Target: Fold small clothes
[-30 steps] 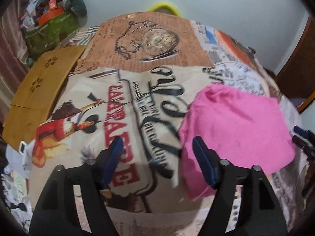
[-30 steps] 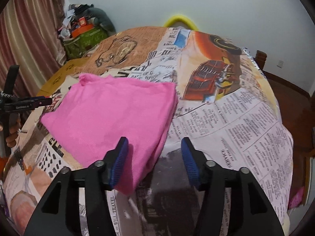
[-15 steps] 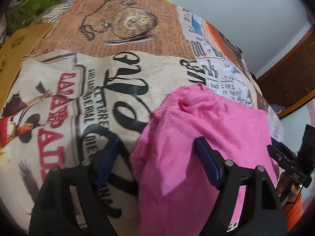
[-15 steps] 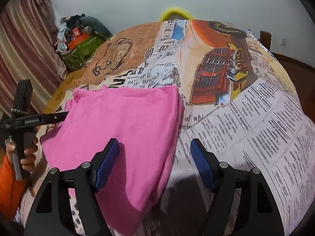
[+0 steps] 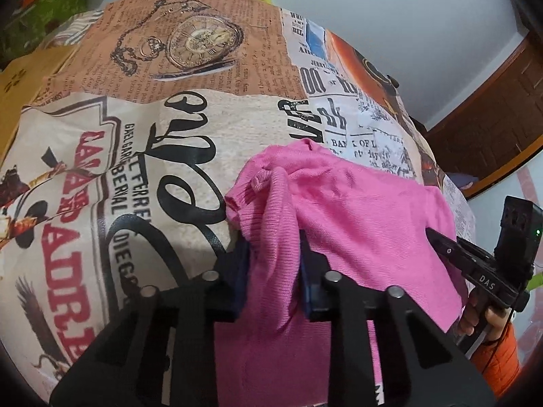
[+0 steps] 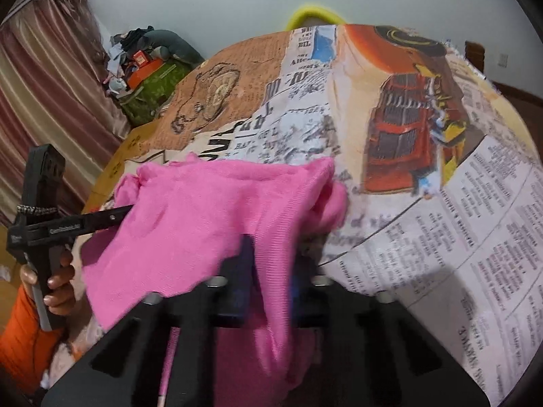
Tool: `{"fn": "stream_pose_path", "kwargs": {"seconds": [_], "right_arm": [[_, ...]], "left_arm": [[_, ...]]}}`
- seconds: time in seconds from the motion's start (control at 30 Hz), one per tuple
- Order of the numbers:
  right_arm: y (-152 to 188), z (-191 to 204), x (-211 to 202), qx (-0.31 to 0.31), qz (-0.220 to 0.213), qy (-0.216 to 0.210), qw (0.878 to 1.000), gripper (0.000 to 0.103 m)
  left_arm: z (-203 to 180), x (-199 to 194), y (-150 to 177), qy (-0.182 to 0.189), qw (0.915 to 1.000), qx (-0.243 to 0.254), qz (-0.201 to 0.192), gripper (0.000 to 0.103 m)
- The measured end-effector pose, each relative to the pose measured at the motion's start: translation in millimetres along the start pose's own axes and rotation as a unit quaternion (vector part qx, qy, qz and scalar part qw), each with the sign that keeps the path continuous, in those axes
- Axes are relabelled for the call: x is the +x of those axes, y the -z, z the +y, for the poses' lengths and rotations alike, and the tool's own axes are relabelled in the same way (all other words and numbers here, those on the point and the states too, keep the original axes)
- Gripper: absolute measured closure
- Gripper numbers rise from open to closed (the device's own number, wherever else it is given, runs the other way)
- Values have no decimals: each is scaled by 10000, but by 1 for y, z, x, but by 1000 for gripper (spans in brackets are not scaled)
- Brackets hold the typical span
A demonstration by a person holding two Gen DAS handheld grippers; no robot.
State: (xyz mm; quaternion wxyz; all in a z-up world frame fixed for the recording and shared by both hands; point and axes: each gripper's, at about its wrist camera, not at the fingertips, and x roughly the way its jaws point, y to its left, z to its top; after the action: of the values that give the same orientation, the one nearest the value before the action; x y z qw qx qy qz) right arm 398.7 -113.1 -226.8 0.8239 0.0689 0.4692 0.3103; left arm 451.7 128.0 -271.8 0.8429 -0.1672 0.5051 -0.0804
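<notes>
Left gripper (image 5: pixel 273 254): my jaws have just been closing, pads pinched on pink cloth.
Right gripper (image 6: pixel 271 264): mine likewise just closing, nipping cloth.
Both: angled downward, orange sleeves behind.

Pale wall (image 6: pixel 210 3), pink curtain (image 6: pixel 44 95) left, brown wooden door (image 5: pixel 502 108) right.
</notes>
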Motion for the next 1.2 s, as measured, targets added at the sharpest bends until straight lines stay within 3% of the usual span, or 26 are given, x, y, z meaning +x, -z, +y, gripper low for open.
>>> {"fn": "stream_pose_path", "kwargs": {"seconds": [0.33, 0.7, 0.97, 1.2], "right_arm": [[-6, 36, -50, -439, -504, -48, 9978, 94], [-12, 127, -92, -1058, -844, -289, 9904, 94], [8, 177, -75, -1235, -628, -585, 9886, 94], [31, 199, -26, -1302, -2, -612, 9896, 94]], "left_arm": [[-10, -79, 10, -124, 9976, 208, -654, 85], [11, -192, 39, -463, 9871, 280, -1506, 85], [59, -221, 77, -662, 9884, -20, -1366, 85], [112, -191, 100, -788, 9930, -435, -765, 85]]}}
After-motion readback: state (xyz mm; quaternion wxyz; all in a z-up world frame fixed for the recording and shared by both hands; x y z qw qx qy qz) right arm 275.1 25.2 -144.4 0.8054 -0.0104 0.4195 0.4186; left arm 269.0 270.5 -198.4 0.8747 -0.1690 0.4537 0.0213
